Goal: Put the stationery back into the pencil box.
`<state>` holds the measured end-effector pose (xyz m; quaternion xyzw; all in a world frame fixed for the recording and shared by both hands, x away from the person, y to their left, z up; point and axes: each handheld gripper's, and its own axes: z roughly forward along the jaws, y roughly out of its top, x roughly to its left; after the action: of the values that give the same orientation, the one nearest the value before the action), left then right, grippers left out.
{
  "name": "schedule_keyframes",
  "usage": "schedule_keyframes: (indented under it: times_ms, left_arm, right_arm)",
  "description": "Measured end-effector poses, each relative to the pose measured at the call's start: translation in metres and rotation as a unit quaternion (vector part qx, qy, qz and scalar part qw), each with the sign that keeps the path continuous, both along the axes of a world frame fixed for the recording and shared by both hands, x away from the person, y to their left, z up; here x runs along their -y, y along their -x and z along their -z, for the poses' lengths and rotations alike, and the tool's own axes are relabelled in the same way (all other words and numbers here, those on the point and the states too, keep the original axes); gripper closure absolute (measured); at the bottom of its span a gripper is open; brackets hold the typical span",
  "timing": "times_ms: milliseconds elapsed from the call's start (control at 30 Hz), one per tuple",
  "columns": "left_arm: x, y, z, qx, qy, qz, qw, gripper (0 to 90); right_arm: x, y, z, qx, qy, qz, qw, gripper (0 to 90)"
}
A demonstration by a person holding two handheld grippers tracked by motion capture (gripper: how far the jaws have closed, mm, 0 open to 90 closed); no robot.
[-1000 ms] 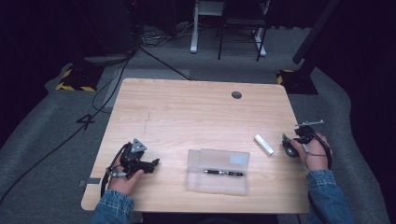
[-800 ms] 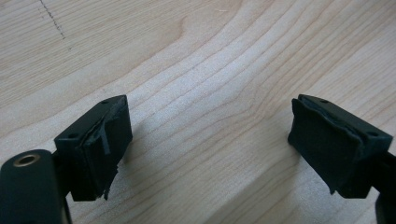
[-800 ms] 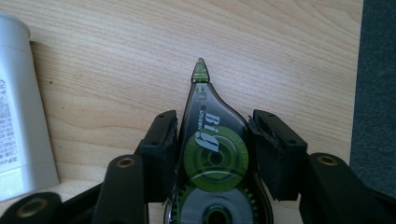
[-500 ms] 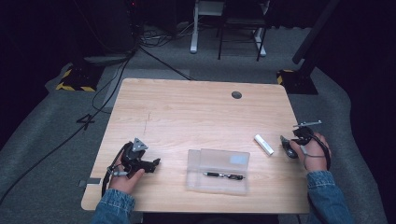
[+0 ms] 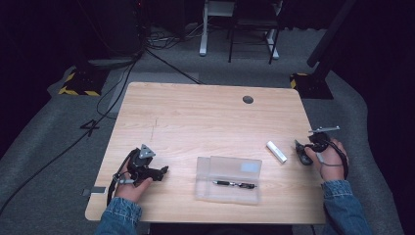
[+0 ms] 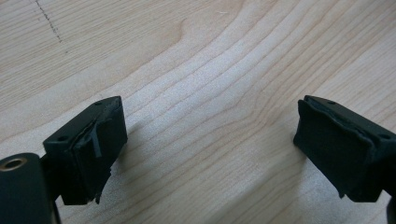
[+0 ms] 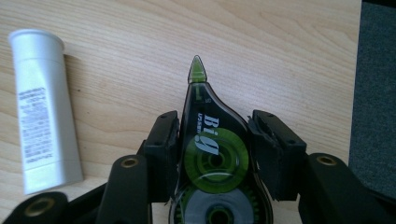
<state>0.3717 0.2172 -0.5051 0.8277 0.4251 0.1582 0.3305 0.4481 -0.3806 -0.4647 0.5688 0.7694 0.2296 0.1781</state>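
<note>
My right gripper (image 7: 215, 123) is shut on a dark correction tape dispenser (image 7: 205, 135) with green reels, which lies flat on the wooden table with its green tip pointing away. The pads touch both of its sides. In the high view that gripper (image 5: 302, 154) is near the table's right edge. A white tube (image 7: 44, 107) lies just to its left, and in the high view the tube (image 5: 276, 151) lies slanted. My left gripper (image 5: 164, 171) rests at the front left. Its jaws have just been opening, and it (image 6: 210, 144) stands open over bare wood.
A clear plastic case (image 5: 230, 171) with a dark pen (image 5: 235, 184) inside lies at the front middle of the table (image 5: 205, 122). A cable hole (image 5: 248, 99) sits at the back right. Grey floor, cables and chair legs lie beyond the table.
</note>
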Motion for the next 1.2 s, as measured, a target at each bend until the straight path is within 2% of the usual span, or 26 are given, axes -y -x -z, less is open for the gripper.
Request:
schedule_keyframes:
  times_ms: [333, 567, 600, 700, 733, 767, 800, 833, 867, 967, 1100, 1133, 1167, 1200]
  left_arm:
    - [0.003, -0.003, 0.0, -0.002, 0.0, -0.002, 1.0, 7.4]
    - [0.004, -0.004, 0.0, -0.005, 0.001, 0.0, 1.0, 6.9]
    - [0.004, -0.005, 0.0, -0.002, -0.001, 0.002, 1.0, 6.7]
    - [0.004, -0.006, 0.0, -0.003, -0.003, 0.002, 1.0, 6.3]
    - [0.005, -0.006, 0.0, -0.005, -0.003, 0.003, 1.0, 6.1]
    - [0.005, -0.006, 0.0, -0.005, -0.003, 0.003, 1.0, 6.1]
    - [0.005, -0.007, 0.0, -0.001, -0.003, 0.005, 1.0, 5.9]
    - [0.005, -0.007, 0.0, -0.001, -0.003, 0.005, 1.0, 5.9]
    - [0.006, -0.008, 0.0, -0.002, -0.004, 0.004, 1.0, 5.9]
    - [0.006, -0.008, 0.0, -0.002, -0.002, 0.003, 1.0, 5.9]
    - [0.006, -0.008, 0.0, -0.005, -0.003, 0.004, 1.0, 5.9]
    - [0.006, -0.008, 0.0, -0.004, -0.004, 0.004, 1.0, 5.9]
    - [0.006, -0.008, 0.0, -0.005, -0.004, 0.004, 1.0, 5.9]
    - [0.006, -0.008, 0.0, -0.003, -0.004, 0.003, 1.0, 5.9]
  right_arm:
    - [-0.004, 0.009, -0.021, 0.038, -0.016, -0.019, 0.999, 53.1]
    - [-0.009, 0.016, -0.037, 0.061, -0.028, -0.035, 0.9972, 53.1]
    - [-0.012, 0.02, -0.043, 0.071, -0.028, -0.041, 0.9963, 53.1]
    - [-0.016, 0.023, -0.049, 0.077, -0.039, -0.051, 0.995, 53.1]
    - [-0.022, 0.028, -0.056, 0.087, -0.048, -0.062, 0.9931, 53.1]
    - [-0.022, 0.028, -0.056, 0.087, -0.048, -0.062, 0.9931, 53.1]
    - [-0.027, 0.032, -0.063, 0.093, -0.062, -0.076, 0.9908, 53.1]
    - [-0.027, 0.032, -0.063, 0.093, -0.062, -0.076, 0.9908, 53.1]
    - [-0.033, 0.036, -0.069, 0.1, -0.071, -0.091, 0.9883, 53.1]
    - [-0.038, 0.04, -0.073, 0.105, -0.071, -0.103, 0.9866, 53.1]
    - [-0.054, 0.051, -0.085, 0.119, -0.076, -0.142, 0.9797, 53.2]
    - [-0.054, 0.051, -0.085, 0.119, -0.076, -0.142, 0.9797, 53.2]
    - [-0.062, 0.055, -0.088, 0.12, -0.082, -0.162, 0.9759, 53.1]
    - [-0.065, 0.056, -0.089, 0.119, -0.084, -0.17, 0.9746, 53.1]
